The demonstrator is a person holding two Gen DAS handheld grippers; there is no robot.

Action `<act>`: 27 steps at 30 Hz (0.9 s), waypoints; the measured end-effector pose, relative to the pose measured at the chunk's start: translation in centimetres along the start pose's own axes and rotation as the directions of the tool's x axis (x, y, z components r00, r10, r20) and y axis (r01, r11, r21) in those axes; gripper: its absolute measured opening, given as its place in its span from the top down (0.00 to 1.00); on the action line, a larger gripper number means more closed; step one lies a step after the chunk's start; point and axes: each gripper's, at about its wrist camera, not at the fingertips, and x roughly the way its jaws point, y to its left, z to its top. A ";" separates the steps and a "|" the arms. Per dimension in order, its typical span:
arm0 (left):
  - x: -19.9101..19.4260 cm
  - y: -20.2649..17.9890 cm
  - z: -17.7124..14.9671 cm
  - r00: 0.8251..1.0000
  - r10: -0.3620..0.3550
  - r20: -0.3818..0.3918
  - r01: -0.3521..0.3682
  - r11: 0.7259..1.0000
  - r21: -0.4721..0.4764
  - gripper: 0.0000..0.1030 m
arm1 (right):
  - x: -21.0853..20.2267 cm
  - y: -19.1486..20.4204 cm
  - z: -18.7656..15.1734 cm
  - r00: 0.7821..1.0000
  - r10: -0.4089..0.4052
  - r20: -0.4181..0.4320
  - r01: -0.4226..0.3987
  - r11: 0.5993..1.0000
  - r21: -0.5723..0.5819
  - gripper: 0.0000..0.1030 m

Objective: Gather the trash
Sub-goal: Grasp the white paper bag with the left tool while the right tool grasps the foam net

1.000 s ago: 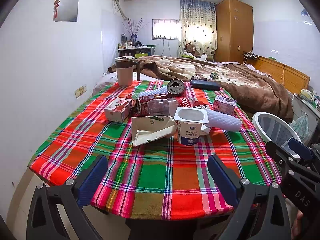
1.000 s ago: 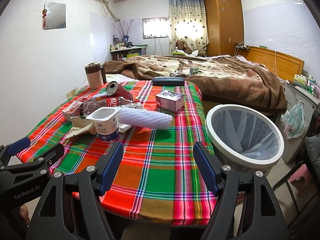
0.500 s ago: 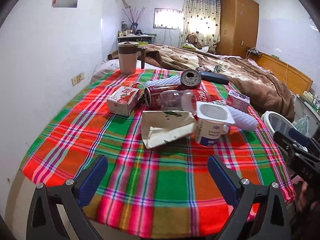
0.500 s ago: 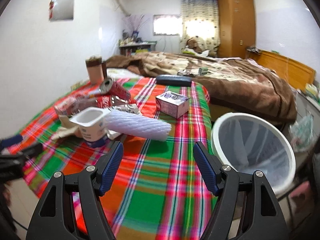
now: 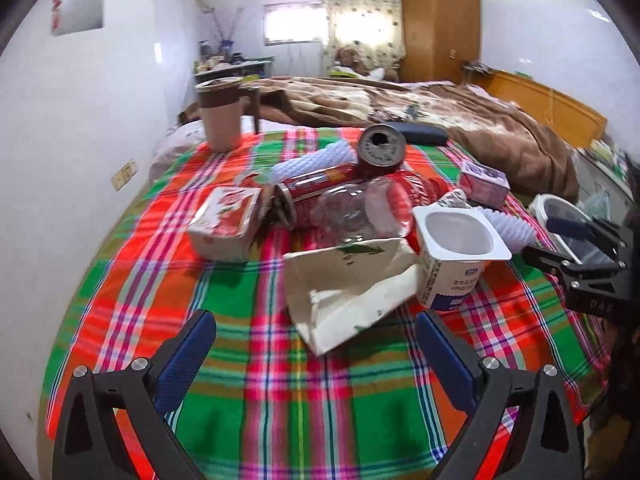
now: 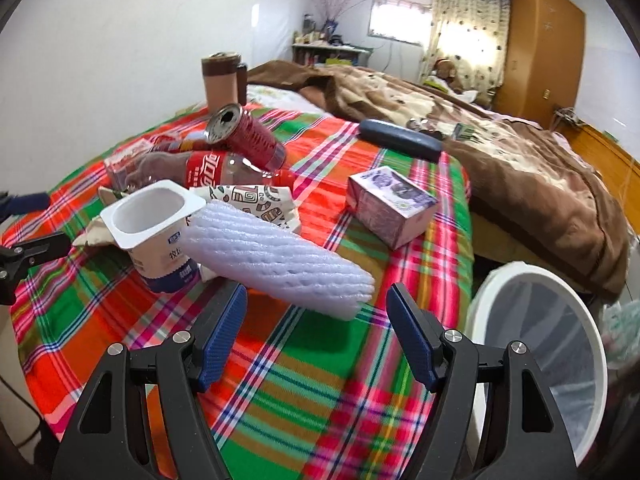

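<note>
Two cans (image 6: 244, 134), two cartons (image 6: 390, 206), one bottle (image 6: 192, 168), one bin (image 6: 536, 344).

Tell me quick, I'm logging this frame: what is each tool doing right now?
Left tool: open, holding nothing, aimed at the crumpled paper bag.
Right tool: open, holding nothing, just short of the white foam sleeve.

Left gripper (image 5: 316, 344): black frame, ribbed blue pads (image 5: 185, 362), silver screws. Right gripper (image 6: 318, 334): same build; "DAS" lettering seen on side in left view.
</note>
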 end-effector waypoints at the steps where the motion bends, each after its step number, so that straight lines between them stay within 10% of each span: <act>1: 0.2 -0.2 0.1 1.000 -0.003 -0.004 0.003 1.000 0.013 0.02 | 0.1 0.2 0.1 1.000 0.001 -0.005 -0.001 1.000 -0.022 0.29; 16: 3.0 -1.2 3.2 0.996 -0.084 -0.037 0.090 0.973 0.213 0.02 | 1.6 0.5 1.5 0.998 0.039 -0.051 -0.043 0.995 -0.086 0.29; 27: 5.7 -0.6 3.3 0.985 -0.121 -0.120 0.143 0.969 0.202 0.15 | 1.8 -0.8 1.8 0.996 0.081 -0.036 -0.079 0.996 0.045 0.73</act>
